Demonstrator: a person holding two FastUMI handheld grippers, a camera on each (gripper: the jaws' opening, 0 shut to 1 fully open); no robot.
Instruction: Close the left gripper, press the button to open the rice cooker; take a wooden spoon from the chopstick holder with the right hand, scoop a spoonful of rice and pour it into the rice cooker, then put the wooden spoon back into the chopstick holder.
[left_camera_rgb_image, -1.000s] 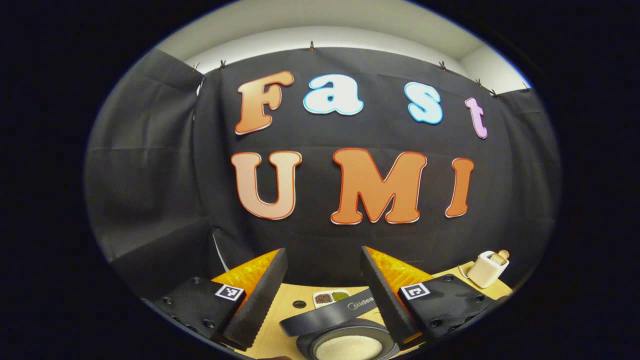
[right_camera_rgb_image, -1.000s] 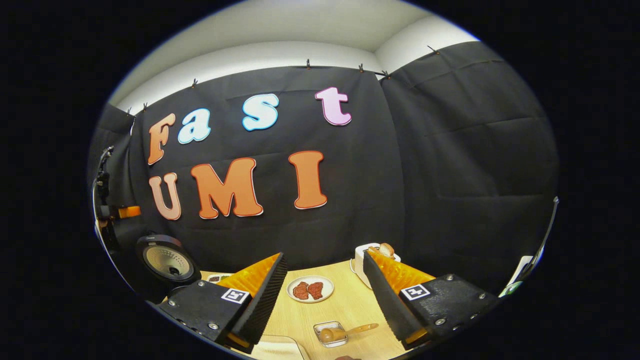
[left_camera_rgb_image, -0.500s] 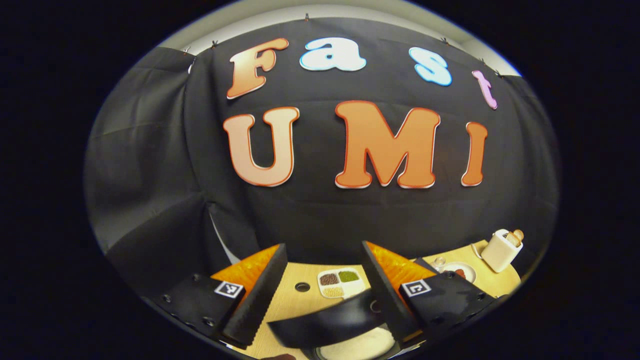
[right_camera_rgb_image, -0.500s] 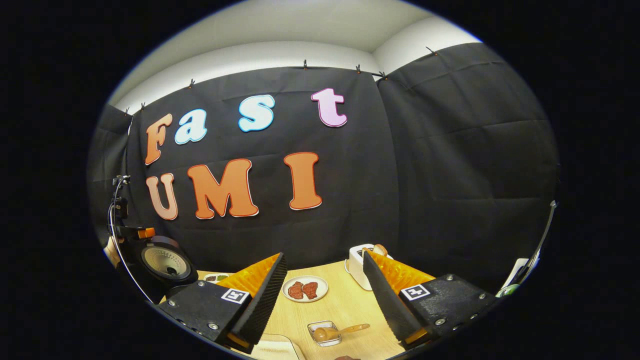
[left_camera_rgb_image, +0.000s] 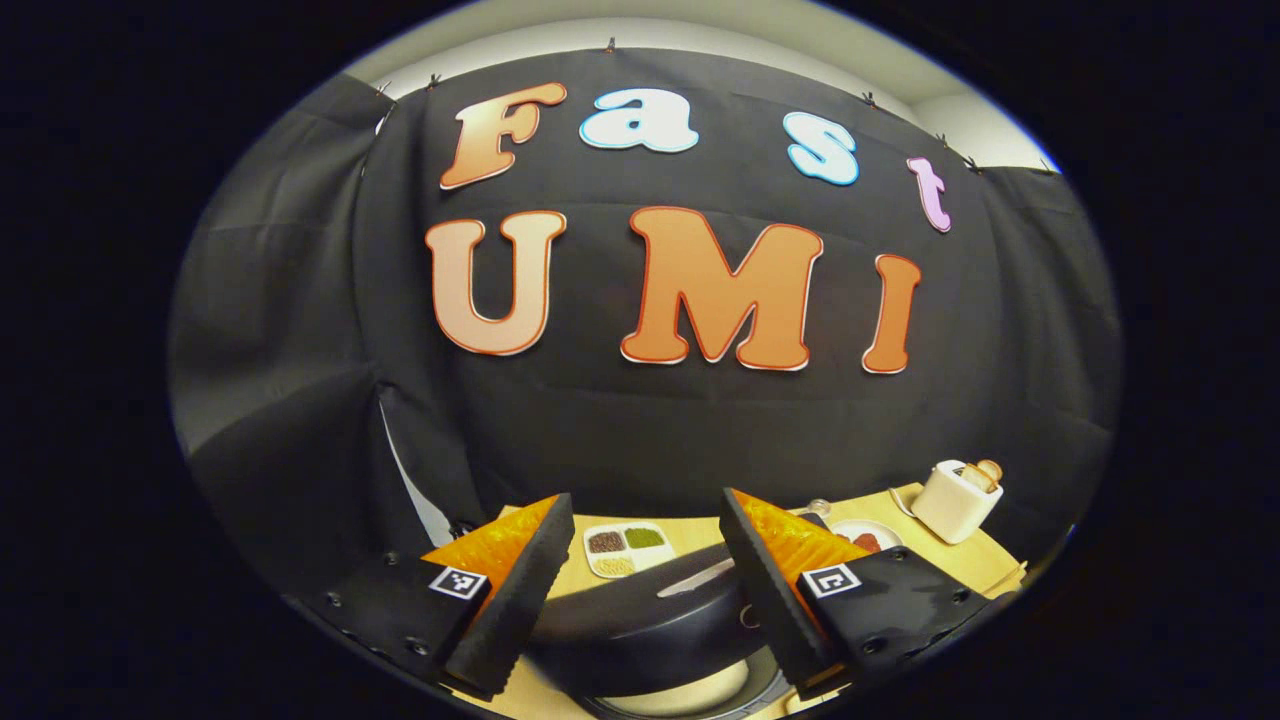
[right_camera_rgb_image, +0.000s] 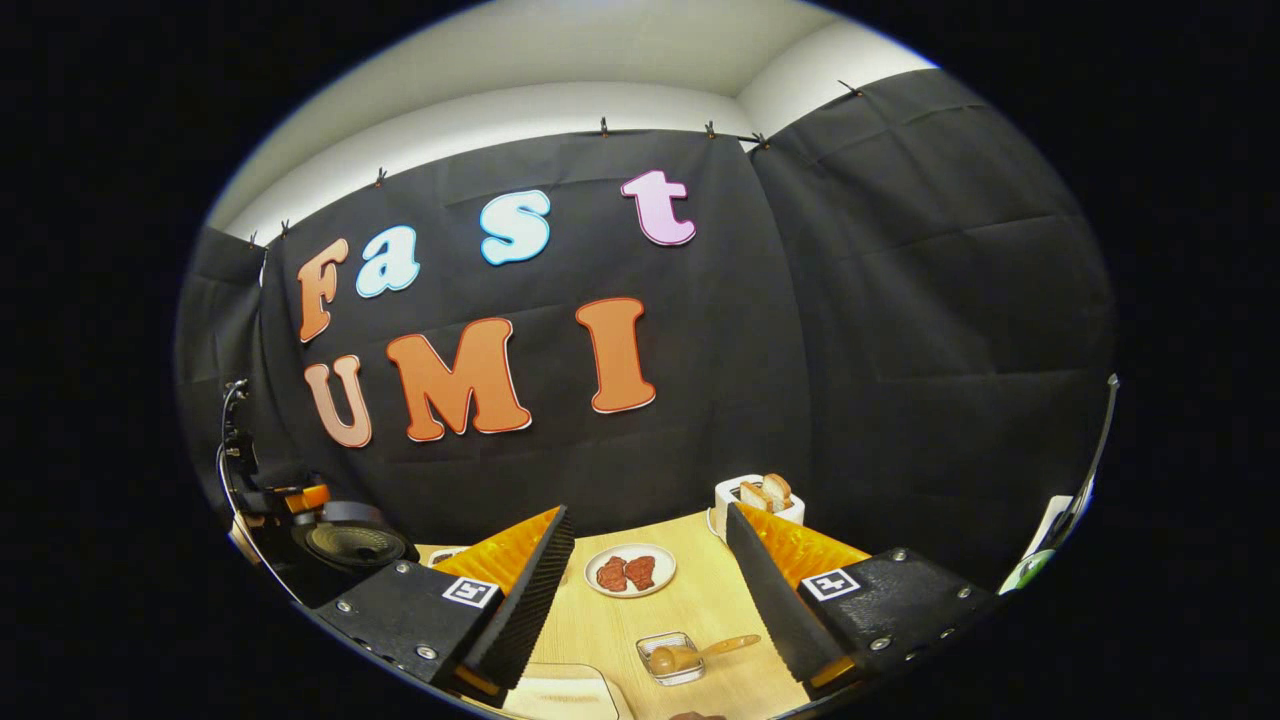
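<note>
In the left gripper view my left gripper (left_camera_rgb_image: 645, 500) is open, right above the black rice cooker. The cooker's lid (left_camera_rgb_image: 640, 612) lies tilted low under the fingers, over the pot. A strip of white rice (left_camera_rgb_image: 690, 692) shows beneath its front edge. In the right gripper view the rice cooker (right_camera_rgb_image: 350, 542) stands at the far left with its lid half down, and the other gripper (right_camera_rgb_image: 295, 497) is just above it. My right gripper (right_camera_rgb_image: 648, 510) is open and holds nothing. A wooden spoon (right_camera_rgb_image: 705, 651) rests in a small glass dish (right_camera_rgb_image: 672, 662) on the wooden table (right_camera_rgb_image: 700, 600) ahead.
A white toaster (right_camera_rgb_image: 760, 494) with bread stands at the table's back, and a plate of meat (right_camera_rgb_image: 630, 571) lies in front of it. A divided dish of grains (left_camera_rgb_image: 625, 550) sits behind the cooker. A pale tray edge (right_camera_rgb_image: 560, 695) is near my right fingers.
The cooker lid has swung down from upright to low over the pot, hiding most of the rice. My left gripper has tipped forward with it. The right gripper has hardly moved.
</note>
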